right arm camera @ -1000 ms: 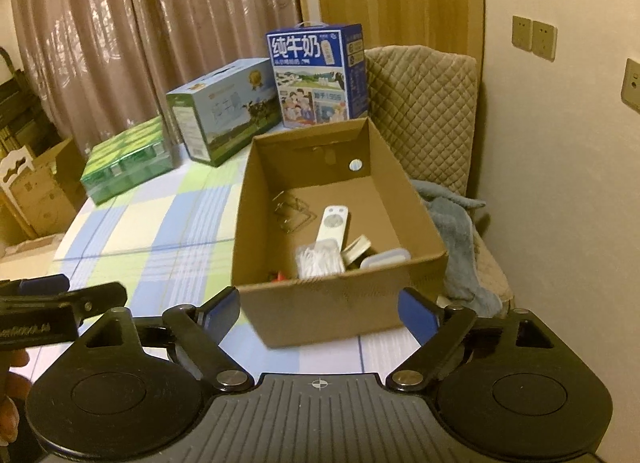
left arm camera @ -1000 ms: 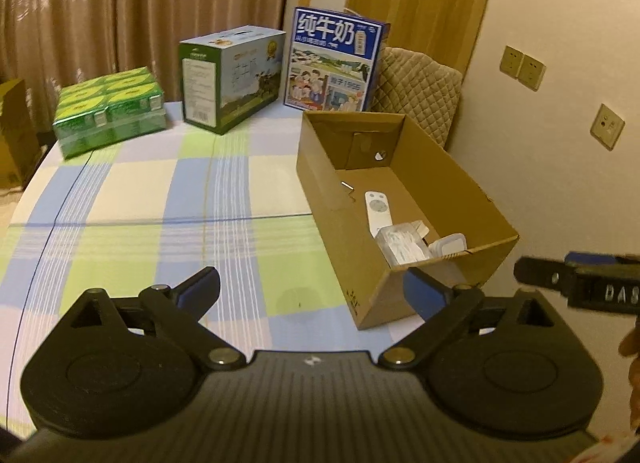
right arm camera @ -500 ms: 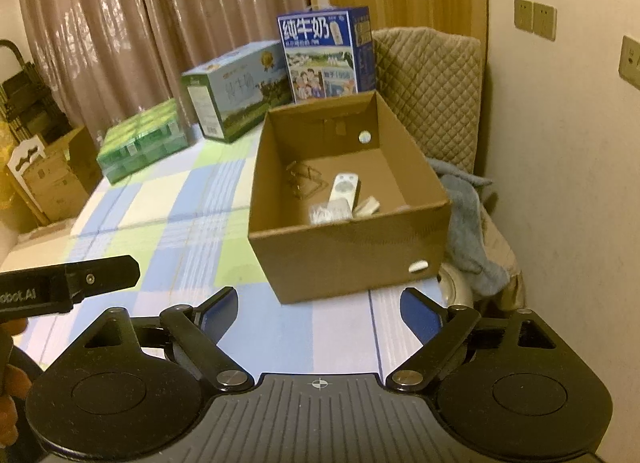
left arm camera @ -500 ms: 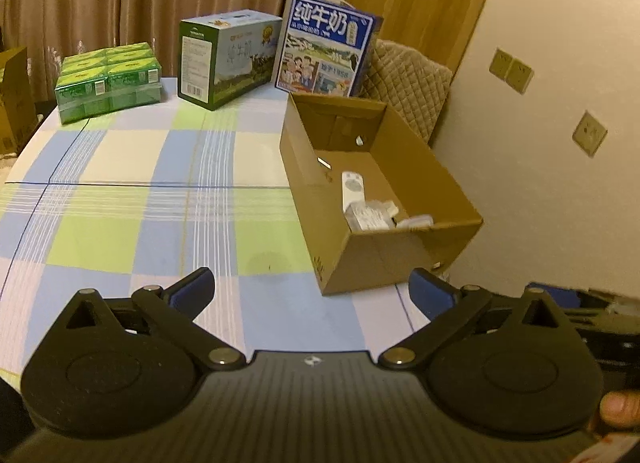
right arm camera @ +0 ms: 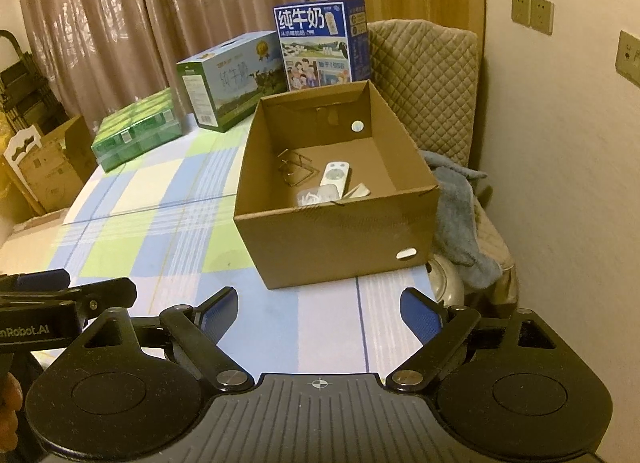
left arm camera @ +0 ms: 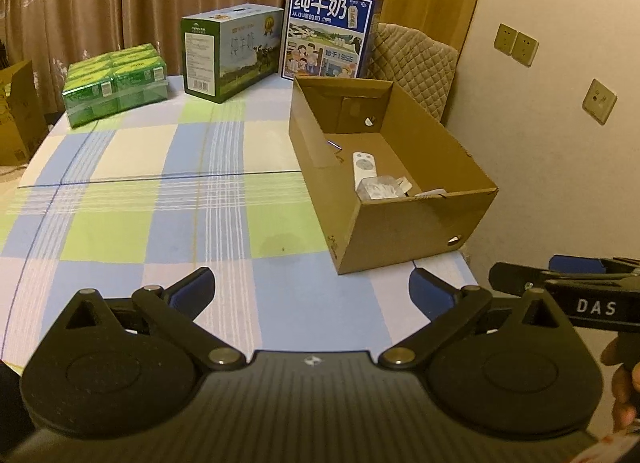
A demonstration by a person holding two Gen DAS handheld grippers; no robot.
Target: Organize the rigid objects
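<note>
Left wrist view: the left gripper (left arm camera: 310,291) has just been spreading its jaws, wide apart now with nothing between them, and the cardboard box (left arm camera: 404,229) sits on the counter (left arm camera: 160,199) ahead and to the right, well clear. Right gripper (right arm camera: 318,313) jaws gape empty too, box (right arm camera: 332,241) straight ahead. Inside it lie a white remote (right arm camera: 335,175), a wire stand (right arm camera: 295,167) and a clear plastic packet (right arm camera: 316,196).
</note>
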